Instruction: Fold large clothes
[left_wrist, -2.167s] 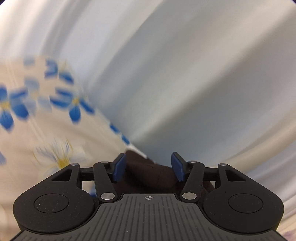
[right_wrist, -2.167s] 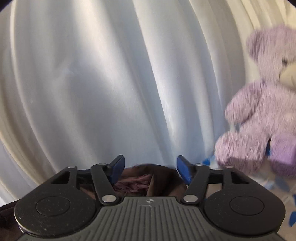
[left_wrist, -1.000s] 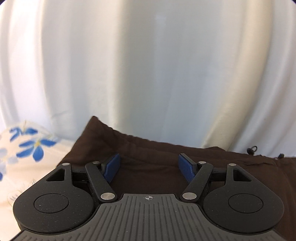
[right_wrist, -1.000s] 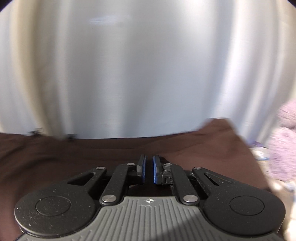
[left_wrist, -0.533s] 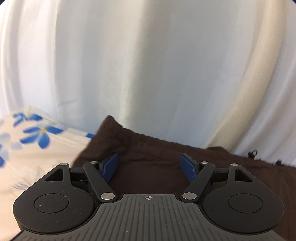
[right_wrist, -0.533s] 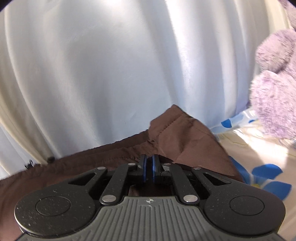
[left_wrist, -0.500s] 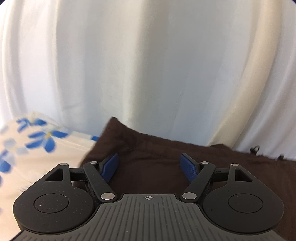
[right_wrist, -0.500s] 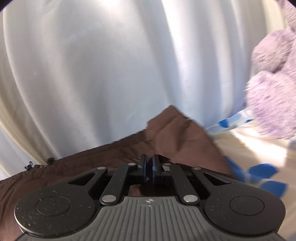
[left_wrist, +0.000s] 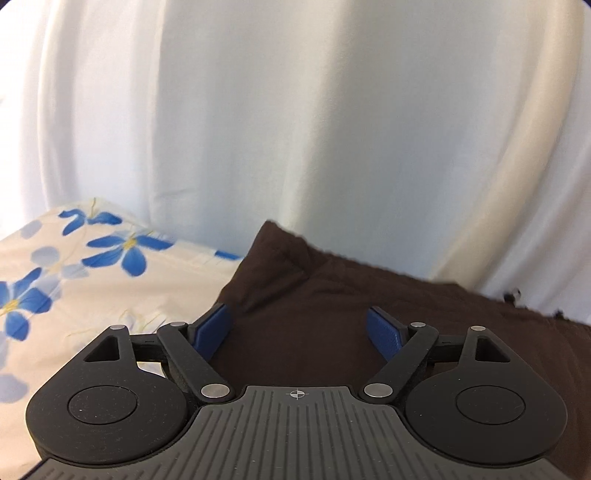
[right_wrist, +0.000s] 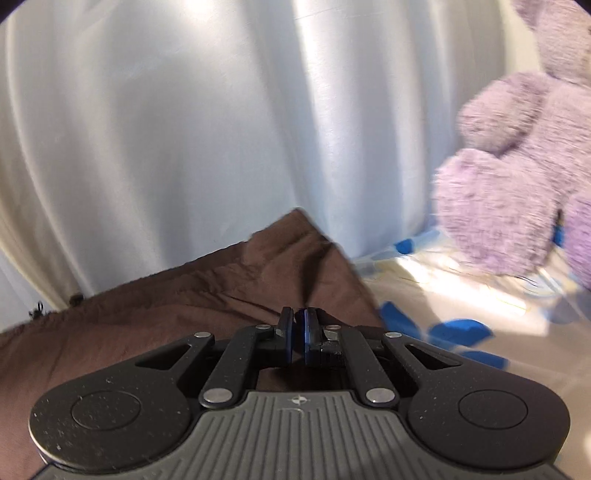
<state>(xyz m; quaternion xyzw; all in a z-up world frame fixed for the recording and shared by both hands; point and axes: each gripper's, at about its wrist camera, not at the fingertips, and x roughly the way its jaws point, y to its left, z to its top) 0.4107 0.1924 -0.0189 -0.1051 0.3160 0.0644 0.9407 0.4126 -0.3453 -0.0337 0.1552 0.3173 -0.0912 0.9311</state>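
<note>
Curtain (left_wrist: 295, 129) is seen behind, teddy (right_wrist: 517, 177) at right. Brown garment (left_wrist: 332, 314) is laid on floral sheet (left_wrist: 74, 277), long axis sideways. Left gripper (left_wrist: 298, 326) is opening, nothing pinched; right gripper (right_wrist: 297, 334) is clenched above garment.

My own black housing covers the near part of the brown garment (left_wrist: 332, 302) in both wrist views, and it runs off the right edge of my left view and the left edge of my right view, so I cannot tell its full shape. Whether cloth sits between my right gripper (right_wrist: 297, 338)'s closed jaws I cannot tell; they hide the spot. The purple plush bear (right_wrist: 517, 192) is cut by the right and top edges and smeared. The floral bedsheet (left_wrist: 92, 280) is blurred, its flowers near the bear mere blue smudges. Small dark cord ends (left_wrist: 511, 294) at the garment's far edge are too small to make out.
</note>
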